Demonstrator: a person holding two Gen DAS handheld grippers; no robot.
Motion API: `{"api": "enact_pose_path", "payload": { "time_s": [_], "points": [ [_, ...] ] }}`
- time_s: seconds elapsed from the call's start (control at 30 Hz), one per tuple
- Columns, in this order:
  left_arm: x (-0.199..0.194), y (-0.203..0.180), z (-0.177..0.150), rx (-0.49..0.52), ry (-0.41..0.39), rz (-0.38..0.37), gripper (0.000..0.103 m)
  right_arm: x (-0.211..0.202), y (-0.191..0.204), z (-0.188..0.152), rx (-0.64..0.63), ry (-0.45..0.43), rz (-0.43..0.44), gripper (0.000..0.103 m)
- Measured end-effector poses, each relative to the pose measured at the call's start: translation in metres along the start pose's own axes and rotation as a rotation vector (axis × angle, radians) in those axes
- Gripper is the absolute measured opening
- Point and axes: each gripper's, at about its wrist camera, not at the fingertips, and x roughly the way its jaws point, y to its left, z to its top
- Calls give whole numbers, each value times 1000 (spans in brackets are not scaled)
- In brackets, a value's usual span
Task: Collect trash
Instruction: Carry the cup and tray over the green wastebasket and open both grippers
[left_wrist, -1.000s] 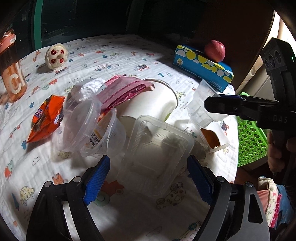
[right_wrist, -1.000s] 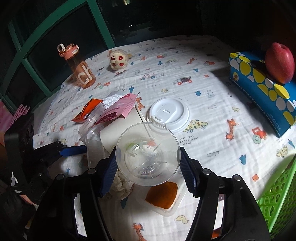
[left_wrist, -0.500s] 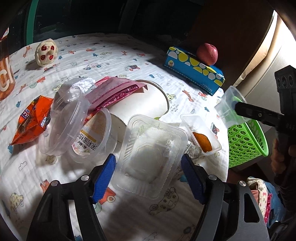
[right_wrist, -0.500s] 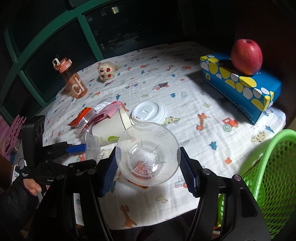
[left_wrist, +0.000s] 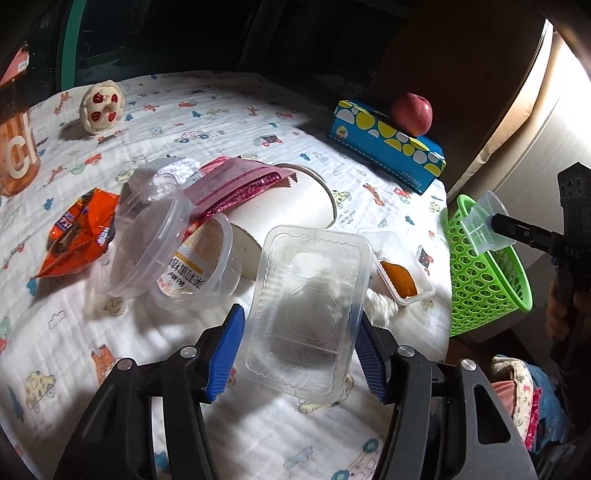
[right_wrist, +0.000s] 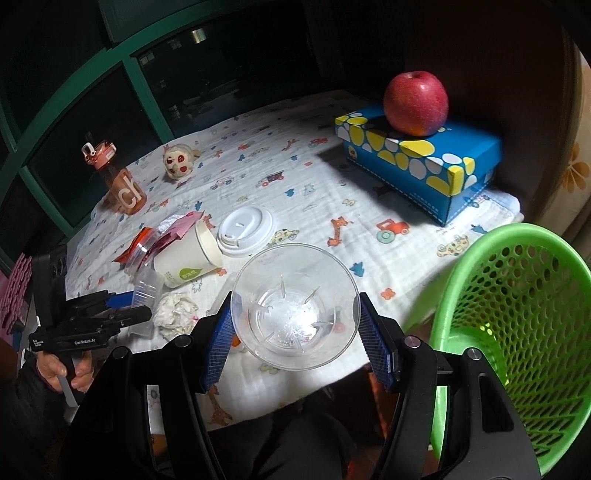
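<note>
While the left gripper (left_wrist: 299, 354) hangs over the near edge of the tabletop (left_wrist: 74, 332), its fingers (left_wrist: 226, 354) are closing around the clear rectangular tray (left_wrist: 306, 310). The tray lies between the blue pads with its long axis running away from the camera, so they meet its two long sides; the right pad seems to touch the rim, the left stands just off it. Beyond it lie more trash: a labelled tub (left_wrist: 195, 273), a clear lid (left_wrist: 147, 236), a tipped paper cup (left_wrist: 288, 214), a pink wrapper (left_wrist: 236, 184), an orange packet (left_wrist: 77, 232) and a small sauce tray (left_wrist: 399, 273). The green basket (left_wrist: 484, 280) sits off the right edge, and the tray will have to travel that way.

In the right wrist view, the right gripper (right_wrist: 295, 328) is clamped on the clear cup (right_wrist: 295, 314), mouth towards the camera, pads against its opposite sides. The cup is off the near edge of the tabletop, with the basket's rim (right_wrist: 480, 251) just to its right and lower. This hand is much nearer the basket, so I judge its drop comes first.
</note>
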Motion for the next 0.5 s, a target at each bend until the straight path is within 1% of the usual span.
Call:
{"api": "enact_pose_path", "payload": {
  "time_s": [0.2, 0.37, 0.5],
  "points": [
    [-28, -15, 7, 13, -37, -4, 56, -21, -30, -9, 53, -31, -66, 63],
    [-44, -49, 25, 82, -73, -13, 56, -35, -60, -18, 97, -45, -135, 63],
    [-40, -86, 42, 135, -84, -47, 56, -45, -83, -28, 126, -46, -184, 63]
  ]
}}
